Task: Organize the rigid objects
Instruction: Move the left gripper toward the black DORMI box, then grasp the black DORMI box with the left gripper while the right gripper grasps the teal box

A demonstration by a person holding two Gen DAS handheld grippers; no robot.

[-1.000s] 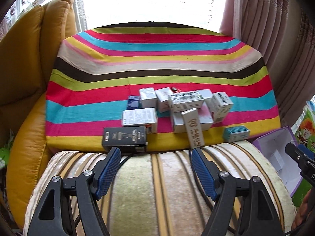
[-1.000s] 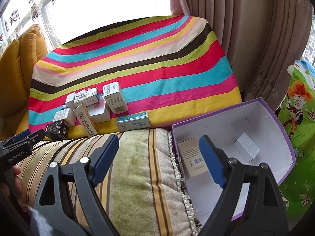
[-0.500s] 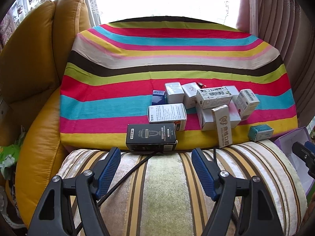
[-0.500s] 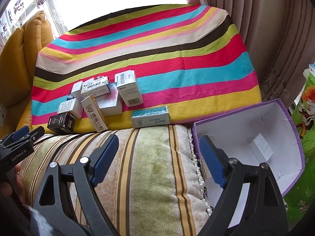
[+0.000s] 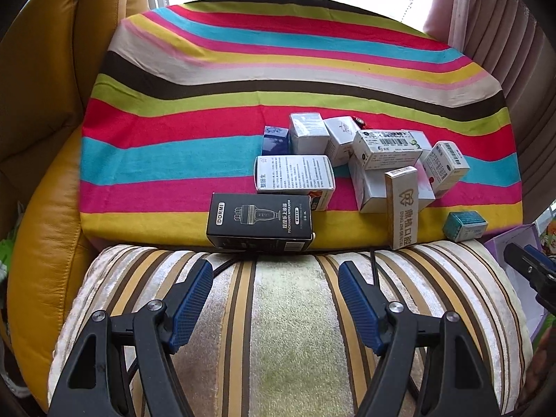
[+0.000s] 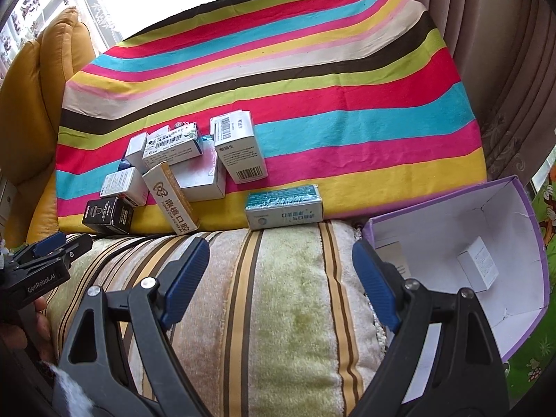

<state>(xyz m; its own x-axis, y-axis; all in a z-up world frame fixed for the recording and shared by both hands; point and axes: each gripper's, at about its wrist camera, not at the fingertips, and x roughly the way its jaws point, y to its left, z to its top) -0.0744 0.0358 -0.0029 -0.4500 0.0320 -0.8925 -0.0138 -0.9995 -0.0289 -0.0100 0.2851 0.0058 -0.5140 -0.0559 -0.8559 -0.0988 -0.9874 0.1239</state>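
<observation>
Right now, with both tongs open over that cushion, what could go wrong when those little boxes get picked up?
The white boxes lean piled on each other, so pulling one may topple the rest. The black box and teal box sit at the striped cloth's front edge and might slide off. The purple bin tilts, so dropped boxes may tumble out.

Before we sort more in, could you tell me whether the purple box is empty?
Not empty. The purple box lies open with two white cartons inside.

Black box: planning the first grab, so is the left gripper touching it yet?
Apart. The left wrist view shows striped cushion between the open left gripper and the black box.
</observation>
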